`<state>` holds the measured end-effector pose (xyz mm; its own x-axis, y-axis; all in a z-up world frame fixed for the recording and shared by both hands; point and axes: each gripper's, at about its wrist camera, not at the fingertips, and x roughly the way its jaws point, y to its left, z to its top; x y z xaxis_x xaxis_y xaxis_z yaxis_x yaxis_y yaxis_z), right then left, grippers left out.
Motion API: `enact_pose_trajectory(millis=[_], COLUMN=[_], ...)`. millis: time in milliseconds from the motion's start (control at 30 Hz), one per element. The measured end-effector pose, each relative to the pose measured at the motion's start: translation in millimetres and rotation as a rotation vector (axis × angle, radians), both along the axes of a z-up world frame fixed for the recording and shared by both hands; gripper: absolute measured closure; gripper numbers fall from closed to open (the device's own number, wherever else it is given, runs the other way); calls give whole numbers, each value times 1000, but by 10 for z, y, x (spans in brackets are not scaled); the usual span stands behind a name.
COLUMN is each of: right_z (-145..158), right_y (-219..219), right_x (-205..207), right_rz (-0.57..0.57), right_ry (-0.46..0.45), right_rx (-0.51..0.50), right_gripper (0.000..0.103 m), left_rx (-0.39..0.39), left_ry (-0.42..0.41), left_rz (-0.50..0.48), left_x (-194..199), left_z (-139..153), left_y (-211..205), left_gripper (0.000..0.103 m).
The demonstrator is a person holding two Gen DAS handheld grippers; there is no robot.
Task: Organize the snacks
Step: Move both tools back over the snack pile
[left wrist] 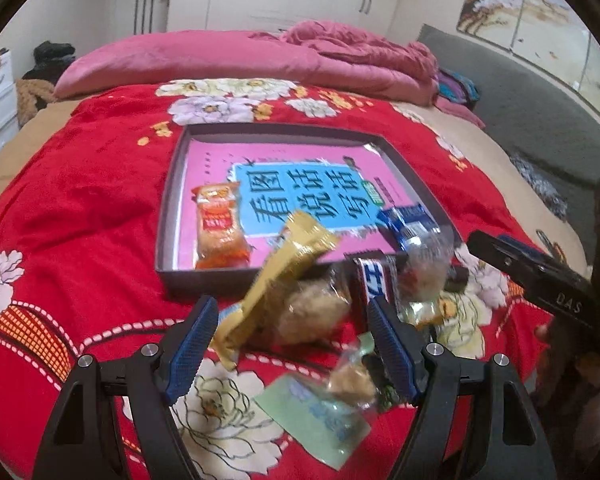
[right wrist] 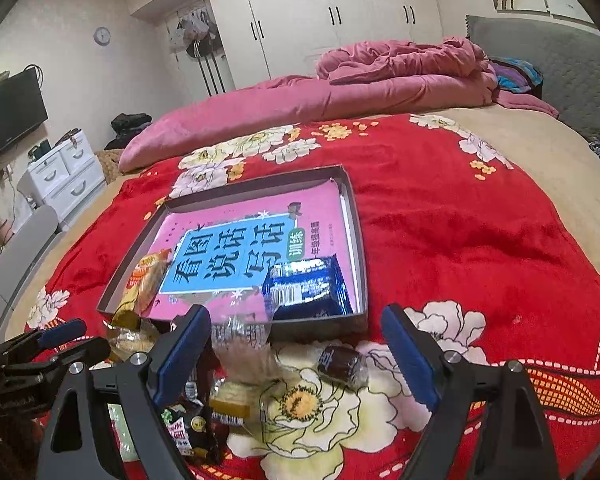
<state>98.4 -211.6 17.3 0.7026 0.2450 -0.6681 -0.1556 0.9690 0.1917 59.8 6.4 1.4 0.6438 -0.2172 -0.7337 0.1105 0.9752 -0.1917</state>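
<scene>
Ribbed blue fingers flank a crinkly gold wrapper.

Bedspread: red blanket with big printed flowers, covering the bed.
Bedding: pink quilt bunched at the far side, a long pink pillow beside it.
Wall: white wardrobe, round clock, dark television.
Corner: white drawer unit.
Headboard: grey, padded.
</scene>
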Motion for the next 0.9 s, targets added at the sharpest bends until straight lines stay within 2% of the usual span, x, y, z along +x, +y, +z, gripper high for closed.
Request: enact_pose_trajectory(millis=[200,500,700,800,900], right_z=[-25,-56,-150,-195,-244], right_y=[28,59,58,42,56], right_x=[-57,-88,-32,10,48], right_rz=[15,38,68,78,94], right_ry=[14,35,86,103,123], right_rx=[-11,-9,36,54,59], right_gripper=[16,16,16,25,36], left_rx=[21,81,113,115,112], left_ry=[17,44,53,50,50], left_rz=[-57,-217,-290,-296,-300], left_x=[-96,-205,-247,-232,-199], left_z=[-23,-80,-131,-140,-148], left_y=[-109,-471,-664,-683,-696], left_gripper=[25,25,25,25,31])
